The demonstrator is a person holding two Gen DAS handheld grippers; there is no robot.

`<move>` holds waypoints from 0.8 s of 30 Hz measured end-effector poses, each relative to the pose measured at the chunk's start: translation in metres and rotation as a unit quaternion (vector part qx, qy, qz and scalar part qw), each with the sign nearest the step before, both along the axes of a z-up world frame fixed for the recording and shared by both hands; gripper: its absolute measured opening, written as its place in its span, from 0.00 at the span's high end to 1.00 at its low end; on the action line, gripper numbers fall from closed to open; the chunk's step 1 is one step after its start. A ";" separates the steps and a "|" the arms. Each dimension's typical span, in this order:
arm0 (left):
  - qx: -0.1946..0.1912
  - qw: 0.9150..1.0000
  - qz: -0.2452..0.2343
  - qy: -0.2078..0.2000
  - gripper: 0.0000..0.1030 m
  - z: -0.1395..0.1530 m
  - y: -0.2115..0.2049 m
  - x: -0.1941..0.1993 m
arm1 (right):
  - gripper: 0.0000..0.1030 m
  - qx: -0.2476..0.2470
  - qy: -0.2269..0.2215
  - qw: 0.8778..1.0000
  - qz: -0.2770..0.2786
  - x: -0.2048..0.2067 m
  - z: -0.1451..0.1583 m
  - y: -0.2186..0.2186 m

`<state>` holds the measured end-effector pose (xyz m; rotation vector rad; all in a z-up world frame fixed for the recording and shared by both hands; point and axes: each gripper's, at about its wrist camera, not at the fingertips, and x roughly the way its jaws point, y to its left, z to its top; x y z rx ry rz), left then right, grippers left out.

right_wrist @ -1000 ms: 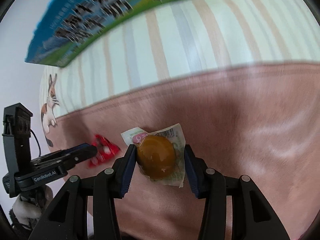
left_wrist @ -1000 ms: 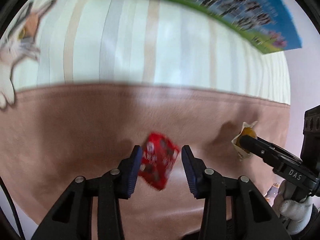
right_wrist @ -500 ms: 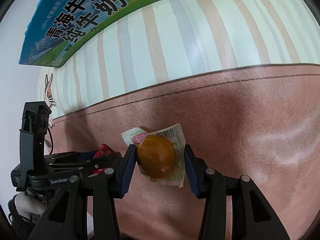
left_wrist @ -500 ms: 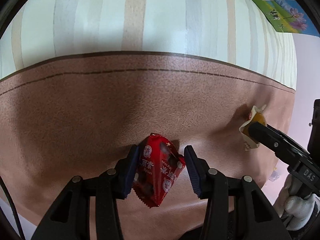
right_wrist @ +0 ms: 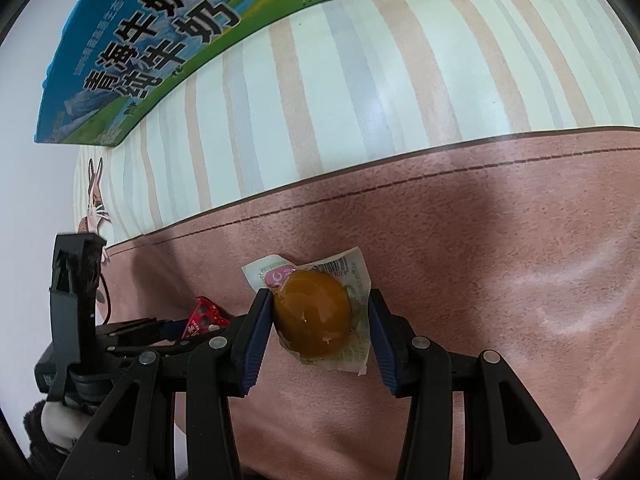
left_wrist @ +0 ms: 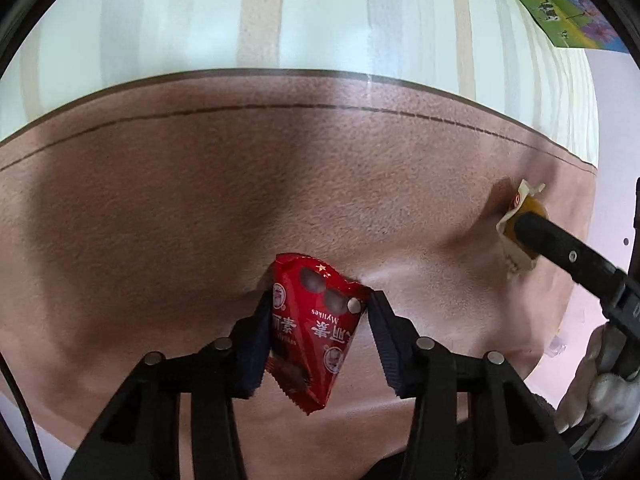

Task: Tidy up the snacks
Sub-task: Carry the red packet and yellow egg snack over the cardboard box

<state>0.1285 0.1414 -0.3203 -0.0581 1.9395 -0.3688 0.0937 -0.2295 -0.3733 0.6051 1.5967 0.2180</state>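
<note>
Mat: brown, suede-like, with a dark stitched line near its far edge; it fills most of both wrist views, and both snacks are above it.
Cloth: pale, striped in beige and grey, beyond the mat's far edge; a cartoon rabbit is printed at its far left.
Milk box: blue and green with cows and Chinese lettering, far left in the right wrist view, on the striped cloth.
Left gripper: pinching the red packet between its blue pads, near centre of the left wrist view.
Right gripper: pinching the egg pack from both sides; a white-gloved hand holds it at the right edge of the left view.
Red packet: crinkled foil, tilted, one corner pointing far and one near.
Egg pack: a brown egg in clear plastic with a barcode, right of the red packet.
</note>
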 end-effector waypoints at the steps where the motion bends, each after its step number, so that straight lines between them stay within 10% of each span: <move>1: 0.003 1.000 0.002 -0.004 0.58 0.002 -0.001 -0.002 | 0.52 0.000 -0.001 1.000 -0.002 0.000 0.001 -0.002; 11: -0.053 0.995 0.054 -0.065 0.58 0.083 0.008 0.001 | 0.52 0.023 -0.049 0.998 -0.014 0.015 0.044 -0.018; 20: -0.129 0.972 0.050 -0.190 0.58 0.210 -0.026 0.088 | 0.52 0.052 -0.174 0.983 -0.025 0.070 0.161 -0.050; 24: -0.117 0.967 0.043 -0.223 0.58 0.223 -0.044 0.129 | 0.52 0.028 -0.213 0.976 -0.028 0.107 0.190 -0.056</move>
